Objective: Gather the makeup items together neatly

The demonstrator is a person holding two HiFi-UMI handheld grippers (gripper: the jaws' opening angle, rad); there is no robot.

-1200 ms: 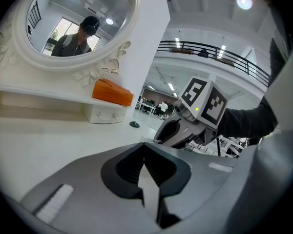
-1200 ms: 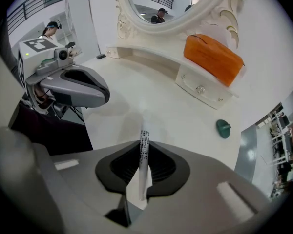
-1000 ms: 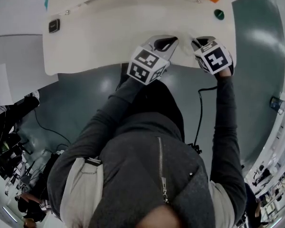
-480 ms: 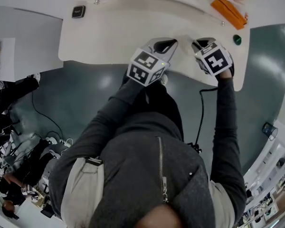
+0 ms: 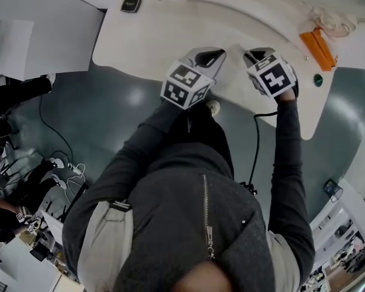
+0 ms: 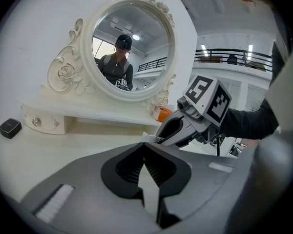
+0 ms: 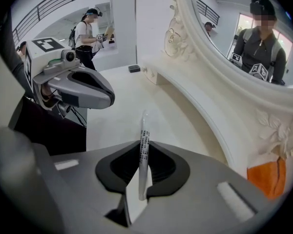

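Observation:
A thin white sachet [image 7: 143, 147] with small black print stands edge-on between the jaws of my right gripper [image 7: 143, 145], which is shut on it; its top sticks out past the tips. In the head view both grippers hang close together over the near edge of the white dressing table [image 5: 170, 35], left gripper [image 5: 218, 56] and right gripper [image 5: 248, 56] tip to tip, with the pale sachet [image 5: 235, 52] spanning them. In the left gripper view the left gripper [image 6: 144, 145] has its jaws closed, a printed white corner of the sachet [image 6: 148, 139] peeking out at their tips beside the right gripper [image 6: 162, 134].
An oval mirror [image 6: 129, 48] in an ornate white frame stands on a raised shelf [image 6: 88, 116] at the table's back. A small black box [image 5: 131, 5] lies far left. An orange item [image 5: 316, 44] and a small green round thing [image 5: 318, 79] sit at the right end.
Both grippers keep the same pose and grip. The head view has swung, so the table now lies rotated, its orange item moved to the right.

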